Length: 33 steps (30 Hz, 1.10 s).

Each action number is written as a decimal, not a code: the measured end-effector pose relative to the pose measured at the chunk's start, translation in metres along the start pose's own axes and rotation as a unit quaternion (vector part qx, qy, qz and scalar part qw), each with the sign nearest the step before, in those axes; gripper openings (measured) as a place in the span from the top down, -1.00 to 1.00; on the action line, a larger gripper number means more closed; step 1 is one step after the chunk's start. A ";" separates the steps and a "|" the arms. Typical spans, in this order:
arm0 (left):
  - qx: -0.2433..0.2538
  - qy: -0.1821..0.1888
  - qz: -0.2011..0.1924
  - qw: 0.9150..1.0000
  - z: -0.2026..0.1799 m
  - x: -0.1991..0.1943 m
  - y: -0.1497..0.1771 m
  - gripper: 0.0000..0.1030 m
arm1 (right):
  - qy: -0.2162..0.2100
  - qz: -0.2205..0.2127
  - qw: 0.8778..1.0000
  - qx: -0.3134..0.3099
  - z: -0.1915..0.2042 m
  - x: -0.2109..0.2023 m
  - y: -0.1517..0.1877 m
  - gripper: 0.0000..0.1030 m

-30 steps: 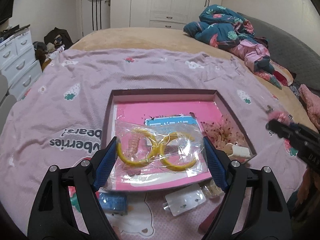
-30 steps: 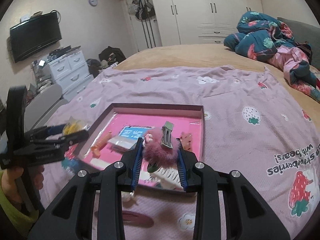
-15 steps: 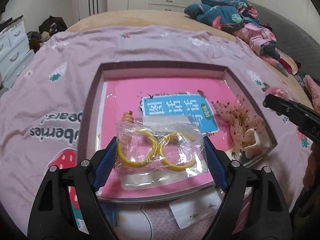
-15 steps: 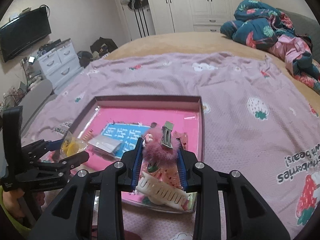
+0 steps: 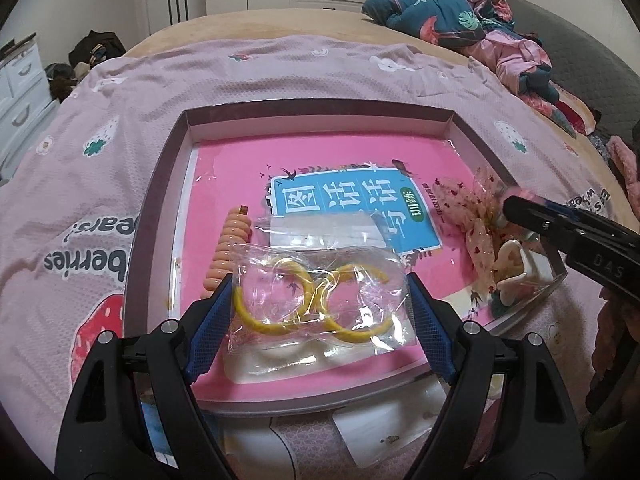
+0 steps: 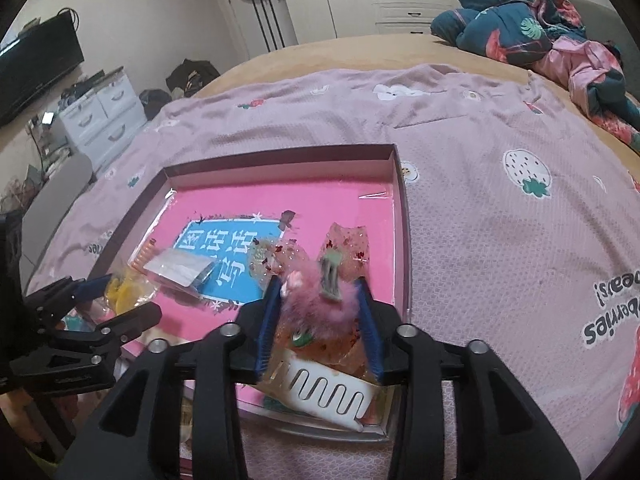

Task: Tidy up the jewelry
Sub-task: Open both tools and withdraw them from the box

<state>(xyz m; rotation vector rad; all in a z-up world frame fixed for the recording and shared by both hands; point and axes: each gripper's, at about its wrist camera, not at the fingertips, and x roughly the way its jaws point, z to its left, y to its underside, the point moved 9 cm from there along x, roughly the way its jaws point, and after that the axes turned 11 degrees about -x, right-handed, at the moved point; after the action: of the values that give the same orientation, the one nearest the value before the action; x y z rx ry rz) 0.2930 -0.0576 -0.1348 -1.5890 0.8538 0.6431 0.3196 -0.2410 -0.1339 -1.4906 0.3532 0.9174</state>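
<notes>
We held the left gripper (image 5: 320, 300) over the pink tray (image 5: 320, 128), jaws pinching a clear bag of 2 yellow hoops (image 5: 316, 304). Our right gripper (image 6: 320, 304) had just been opening, its jaws spread, the fluffy pink hair clip (image 6: 320, 304) loose between them.

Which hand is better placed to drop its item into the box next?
Right. Its jaws have just been opening around the fuzzy pink clip, already above the box; the left gripper grips its bag of yellow hoops.
</notes>
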 end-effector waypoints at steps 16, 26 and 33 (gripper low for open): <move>-0.001 0.001 -0.018 1.000 0.002 -0.018 -0.005 -0.77 | 0.042 -0.076 0.996 0.025 -0.012 -0.070 0.002 -0.83; -0.002 0.011 -0.059 0.998 0.001 -0.068 -0.016 -0.81 | 0.049 -0.104 0.993 0.020 -0.005 -0.108 0.000 -0.87; -0.010 0.002 -0.098 0.995 0.009 -0.105 -0.024 -0.81 | 0.054 -0.119 0.991 0.009 0.003 -0.134 -0.002 -0.88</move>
<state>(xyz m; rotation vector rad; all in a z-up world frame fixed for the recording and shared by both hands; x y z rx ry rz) 0.2520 -0.0284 -0.0390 -1.6691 0.6854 0.5092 0.2356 -0.2780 -0.0369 -1.5319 0.2548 0.6447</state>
